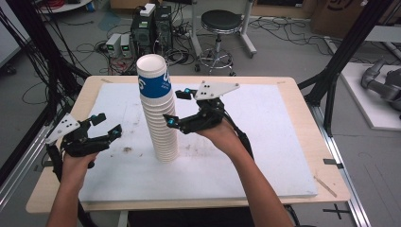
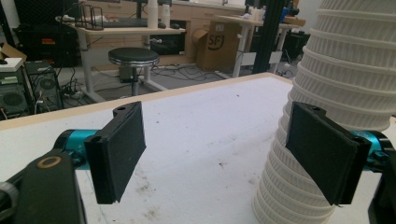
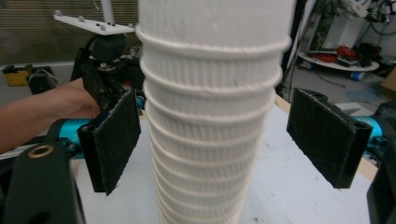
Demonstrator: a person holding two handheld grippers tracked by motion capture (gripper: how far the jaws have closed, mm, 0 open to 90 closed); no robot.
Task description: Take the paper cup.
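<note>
a: where's the stack of paper cups (image 1: 158,111)?

b: upright near the middle of the white surface (image 1: 265,142), leaning a little. its top cup (image 1: 153,78) has a blue band; the rest are white and ribbed.

a: and the right tongs (image 1: 174,107)?

b: raised at the stack's right side, about halfway up. in the right gripper view the stack (image 3: 212,116) stands between the two black pads (image 3: 114,140), with a gap on each side. so they're spread wide around it, not pressing, holding nothing.

a: the left tongs (image 1: 108,126)?

b: low over the surface, well to the left of the stack. in the left gripper view the pads (image 2: 119,149) are apart with bare surface (image 2: 196,135) between them; the stack (image 2: 336,93) sits behind the right-hand pad, near its base. open too, nothing in them.
</note>
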